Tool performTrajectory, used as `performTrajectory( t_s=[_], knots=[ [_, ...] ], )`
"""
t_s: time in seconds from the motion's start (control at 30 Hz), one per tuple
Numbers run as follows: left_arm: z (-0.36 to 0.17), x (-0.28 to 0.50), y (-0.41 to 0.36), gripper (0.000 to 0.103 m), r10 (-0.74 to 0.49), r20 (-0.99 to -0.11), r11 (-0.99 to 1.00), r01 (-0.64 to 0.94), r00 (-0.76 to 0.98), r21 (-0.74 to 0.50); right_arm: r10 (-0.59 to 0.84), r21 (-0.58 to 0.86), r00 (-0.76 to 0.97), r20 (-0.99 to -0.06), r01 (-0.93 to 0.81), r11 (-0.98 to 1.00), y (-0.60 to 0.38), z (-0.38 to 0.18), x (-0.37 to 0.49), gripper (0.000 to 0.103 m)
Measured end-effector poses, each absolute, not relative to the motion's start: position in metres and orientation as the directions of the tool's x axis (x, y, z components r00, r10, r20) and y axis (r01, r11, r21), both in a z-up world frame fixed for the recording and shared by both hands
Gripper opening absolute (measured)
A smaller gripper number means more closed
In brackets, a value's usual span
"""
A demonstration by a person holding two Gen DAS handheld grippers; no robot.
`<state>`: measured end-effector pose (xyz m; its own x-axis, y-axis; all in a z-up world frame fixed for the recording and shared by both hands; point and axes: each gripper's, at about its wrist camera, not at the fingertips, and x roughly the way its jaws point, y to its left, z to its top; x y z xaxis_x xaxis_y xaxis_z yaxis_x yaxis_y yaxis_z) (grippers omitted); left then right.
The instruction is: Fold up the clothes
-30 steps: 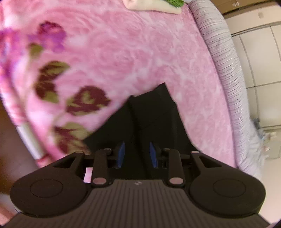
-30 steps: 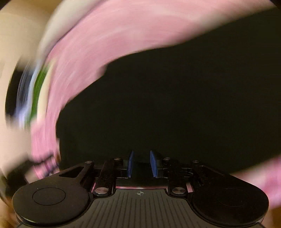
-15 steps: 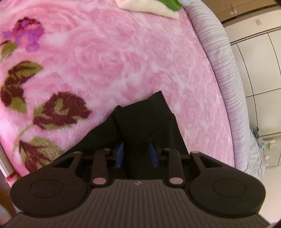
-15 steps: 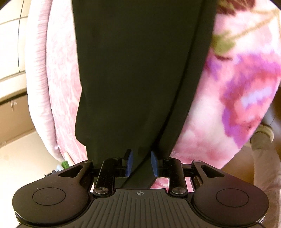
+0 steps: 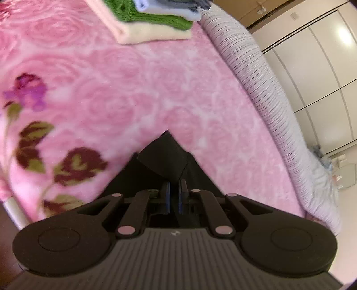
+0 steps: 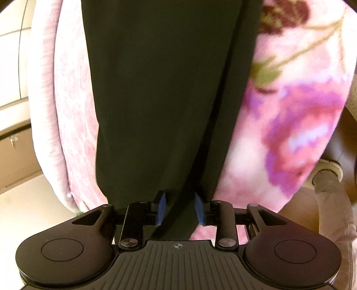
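Left wrist view: left gripper (image 5: pixel 174 195) at lower centre, jaws nearly together, pinching a bunched corner of the black garment (image 5: pixel 165 160), likely so that end can be carried over. Folded pile (image 5: pixel 154 20) sits upper centre on the pink blanket (image 5: pixel 133 89).

Right wrist view: right gripper (image 6: pixel 179 208) jaws apart, straddling the garment's (image 6: pixel 160 89) near end unclamped; cloth runs up the frame, flat on the bed.

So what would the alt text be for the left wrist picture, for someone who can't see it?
The left gripper, its blue-padded jaws nearly closed, pinches a corner of a black garment lying on a pink rose-patterned blanket. A stack of folded clothes, cream, green and pale blue, sits at the far end, with white cupboard doors beyond the bed.
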<state>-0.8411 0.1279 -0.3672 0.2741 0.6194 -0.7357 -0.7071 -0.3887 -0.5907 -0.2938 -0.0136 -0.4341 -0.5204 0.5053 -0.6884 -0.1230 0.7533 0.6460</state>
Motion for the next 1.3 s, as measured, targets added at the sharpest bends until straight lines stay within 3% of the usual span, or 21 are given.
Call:
performTrajectory(
  t_s=[0.1, 0.13, 0.17, 0.37, 0.47, 0.63, 0.8, 0.93, 1.1, 1.3],
  knots=[
    [-0.376, -0.844, 0.127, 0.004, 0.609, -0.743, -0.409, -0.693, 0.277, -0.594, 0.522, 0.664, -0.5, -0.691, -0.152, 0.733, -0.012, -0.428, -0.291, 0.029],
    [-0.375, -0.844, 0.128, 0.004, 0.613, -0.741, -0.402, -0.698, 0.276, -0.593, 0.528, 0.669, -0.493, -0.691, -0.161, 0.725, -0.012, -0.425, -0.29, 0.006],
    [-0.372, -0.844, 0.128, 0.004, 0.622, -0.732, -0.389, -0.702, 0.278, -0.597, 0.534, 0.674, -0.486, -0.692, -0.171, 0.718, -0.011, -0.423, -0.289, 0.001],
    [-0.348, -0.846, 0.104, 0.004, 0.665, -0.693, -0.279, -0.767, 0.281, -0.578, 0.524, 0.684, -0.476, -0.706, -0.264, 0.68, -0.011, -0.407, -0.283, 0.001],
    [-0.365, -0.846, 0.091, 0.004, 0.61, -0.749, -0.32, -0.784, 0.26, -0.532, 0.462, 0.633, -0.467, -0.754, -0.327, 0.702, -0.008, -0.416, -0.292, 0.001],
    [-0.365, -0.845, 0.076, 0.004, 0.638, -0.729, -0.303, -0.789, 0.248, -0.534, 0.449, 0.617, -0.444, -0.776, -0.383, 0.688, -0.007, -0.418, -0.297, 0.001],
    [-0.378, -0.84, 0.079, 0.005, 0.581, -0.784, -0.294, -0.842, 0.217, -0.452, 0.42, 0.581, -0.417, -0.806, -0.43, 0.69, -0.002, -0.421, -0.307, 0.001],
    [-0.373, -0.838, 0.078, 0.014, 0.557, -0.814, -0.315, -0.864, 0.166, -0.392, 0.385, 0.548, -0.395, -0.834, -0.511, 0.662, 0.006, -0.405, -0.312, 0.003],
    [-0.344, -0.831, 0.079, 0.014, 0.516, -0.856, -0.364, -0.91, -0.019, -0.2, 0.41, 0.465, -0.239, -0.88, -0.609, 0.643, 0.003, -0.373, -0.277, 0.008],
    [-0.328, -0.769, 0.102, 0.014, 0.534, -0.841, -0.238, -0.939, 0.089, -0.25, 0.48, 0.343, 0.023, -0.877, -0.67, 0.658, -0.001, -0.351, -0.203, 0.009]
  ],
)
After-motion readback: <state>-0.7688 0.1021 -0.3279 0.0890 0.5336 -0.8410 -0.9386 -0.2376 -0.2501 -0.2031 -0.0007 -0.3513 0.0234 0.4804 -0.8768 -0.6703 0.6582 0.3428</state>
